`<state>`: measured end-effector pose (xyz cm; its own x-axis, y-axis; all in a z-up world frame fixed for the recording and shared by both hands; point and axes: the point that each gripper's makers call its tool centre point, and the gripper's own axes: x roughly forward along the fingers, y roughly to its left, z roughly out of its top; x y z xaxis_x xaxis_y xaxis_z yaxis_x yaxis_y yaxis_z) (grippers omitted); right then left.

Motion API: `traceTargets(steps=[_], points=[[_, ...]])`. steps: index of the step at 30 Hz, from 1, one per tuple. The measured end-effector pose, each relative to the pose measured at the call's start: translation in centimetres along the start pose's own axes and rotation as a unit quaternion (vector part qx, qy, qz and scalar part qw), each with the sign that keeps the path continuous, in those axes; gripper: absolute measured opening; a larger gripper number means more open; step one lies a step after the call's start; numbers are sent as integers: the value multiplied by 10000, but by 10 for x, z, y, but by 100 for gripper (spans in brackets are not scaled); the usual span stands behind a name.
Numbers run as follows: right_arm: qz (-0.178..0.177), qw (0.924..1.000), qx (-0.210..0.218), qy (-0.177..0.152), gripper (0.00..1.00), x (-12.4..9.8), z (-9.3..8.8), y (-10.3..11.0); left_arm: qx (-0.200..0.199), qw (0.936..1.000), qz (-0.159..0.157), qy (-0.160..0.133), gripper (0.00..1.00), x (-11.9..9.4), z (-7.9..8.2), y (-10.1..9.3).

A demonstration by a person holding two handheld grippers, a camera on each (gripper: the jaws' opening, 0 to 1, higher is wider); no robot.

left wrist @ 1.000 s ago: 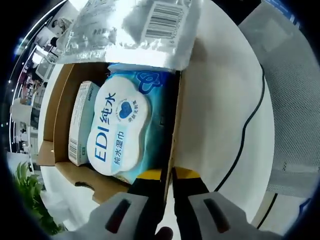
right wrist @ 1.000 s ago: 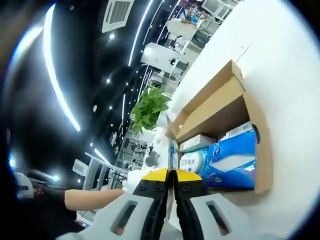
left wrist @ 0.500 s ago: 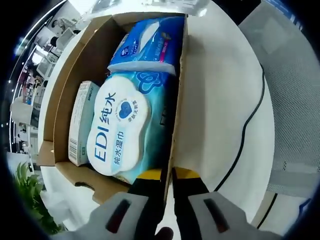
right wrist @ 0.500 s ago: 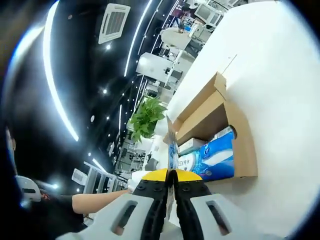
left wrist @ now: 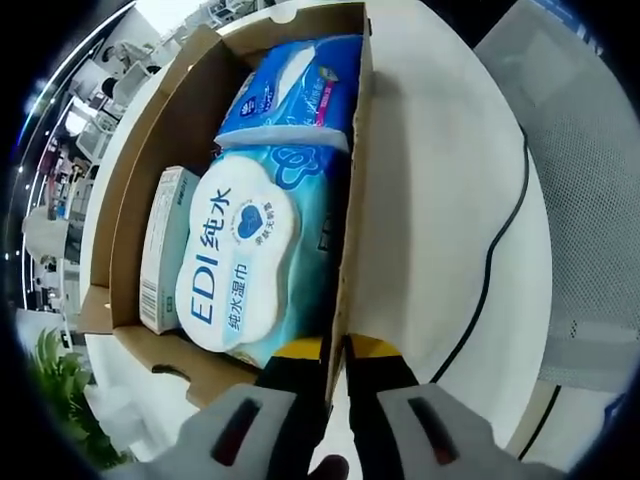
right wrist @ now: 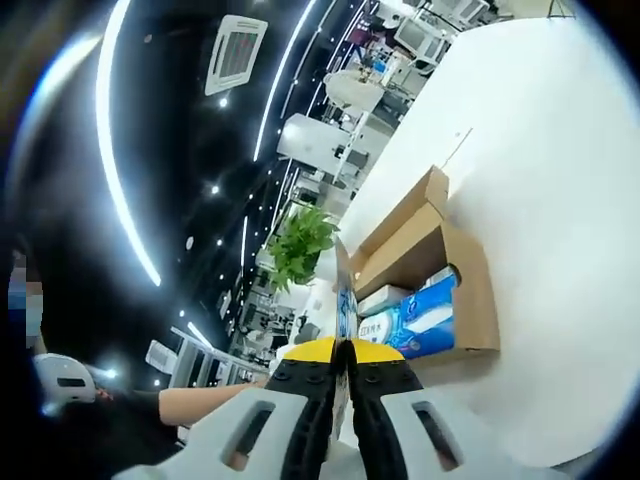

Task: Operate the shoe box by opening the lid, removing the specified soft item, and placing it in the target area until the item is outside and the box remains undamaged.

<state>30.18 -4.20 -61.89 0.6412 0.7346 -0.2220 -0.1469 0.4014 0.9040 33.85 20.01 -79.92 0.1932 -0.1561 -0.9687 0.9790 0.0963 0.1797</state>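
Gone from above the shoe box (left wrist: 135,190): silvery packet, lifted clear by right gripper (right wrist: 342,352), clenched on something thin. Left gripper (left wrist: 337,352) pinches near-right box wall; wet wipes pack (left wrist: 240,260) inside.

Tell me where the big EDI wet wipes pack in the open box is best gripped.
Probably by the soft blue edge beside the white oval lid, coming from above through the open top. The wet wipes pack lies flat, label up, wedged between a small carton and the box wall, so its sides offer little room. The left hand-held gripper is clamped on that wall.
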Motion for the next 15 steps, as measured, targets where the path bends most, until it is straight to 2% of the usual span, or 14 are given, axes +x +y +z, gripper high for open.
traceTargets(steps=[5,15], points=[[-119,9999,-83,-78,0,-12,4,-5,-6,10000,-30,21,5,1,0,0],[-246,9991,24,-344,0,-31,19,-13,-2,10000,-4,-6,6,0,-1,1]])
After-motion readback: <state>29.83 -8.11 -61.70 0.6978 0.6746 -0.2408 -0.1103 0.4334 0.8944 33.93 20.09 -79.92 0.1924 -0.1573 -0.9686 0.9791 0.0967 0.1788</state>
